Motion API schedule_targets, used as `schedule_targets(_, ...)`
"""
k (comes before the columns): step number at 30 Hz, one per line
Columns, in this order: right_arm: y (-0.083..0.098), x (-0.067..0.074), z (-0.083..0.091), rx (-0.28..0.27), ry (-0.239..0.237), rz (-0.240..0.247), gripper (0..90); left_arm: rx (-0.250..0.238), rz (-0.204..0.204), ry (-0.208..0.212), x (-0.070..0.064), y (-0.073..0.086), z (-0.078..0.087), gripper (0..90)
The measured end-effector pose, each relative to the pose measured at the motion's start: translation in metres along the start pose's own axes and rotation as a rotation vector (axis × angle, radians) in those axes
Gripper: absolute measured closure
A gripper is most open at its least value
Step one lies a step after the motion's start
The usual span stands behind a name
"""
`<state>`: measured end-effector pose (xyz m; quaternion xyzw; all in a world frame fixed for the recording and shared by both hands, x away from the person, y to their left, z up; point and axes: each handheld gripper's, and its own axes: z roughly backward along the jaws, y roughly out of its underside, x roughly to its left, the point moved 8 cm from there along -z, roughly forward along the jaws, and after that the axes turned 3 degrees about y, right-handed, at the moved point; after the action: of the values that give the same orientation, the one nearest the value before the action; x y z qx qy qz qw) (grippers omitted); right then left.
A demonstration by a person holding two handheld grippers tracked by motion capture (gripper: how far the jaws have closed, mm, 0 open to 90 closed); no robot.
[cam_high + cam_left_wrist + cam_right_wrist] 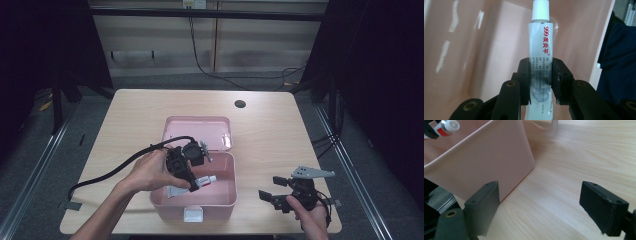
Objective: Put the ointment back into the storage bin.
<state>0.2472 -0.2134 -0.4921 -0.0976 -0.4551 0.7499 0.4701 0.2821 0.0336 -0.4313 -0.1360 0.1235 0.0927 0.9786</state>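
two grippers are seen over a wooden table (130, 115). at the left, the left gripper (541, 82) is held inside a pink box (225, 192), and its jaws are closed tight on a tube (541, 52) of cream. the tube is gripped near its middle, and it is pointed straight out past the jaws, with its white cap (540, 9) farthest away, toward the box wall. the box lid (197, 131) is laid open behind. at the right, the right gripper (274, 190) is held just beside the box with its jaws spread wide, and nothing is held in them.
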Motion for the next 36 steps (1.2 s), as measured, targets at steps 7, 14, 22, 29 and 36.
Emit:
schedule_targets(7, 0.0, 0.0, -0.001, 0.0, -0.002, 0.003, 16.1, 0.019, -0.023, 0.027, -0.001, -0.001, -0.015, 70.7)
schedule_targets(14, 0.0, 0.0, 0.0, 0.001, -0.001, 0.002, 16.1, 0.035, -0.027, 0.044, -0.001, -0.003, -0.027, 70.7)
schedule_targets(22, 0.0, 0.001, 0.0, 0.002, -0.003, 0.005, 16.1, 0.039, -0.004, 0.074, 0.001, -0.004, -0.036, 70.7)
schedule_targets(29, 0.0, 0.001, -0.001, 0.003, -0.003, 0.005, 16.1, 0.056, -0.017, 0.072, 0.002, -0.004, -0.043, 70.7)
schedule_targets(36, 0.0, 0.001, -0.001, 0.005, -0.003, 0.006, 16.0, 0.056, 0.001, 0.093, 0.004, -0.005, -0.051, 70.6)
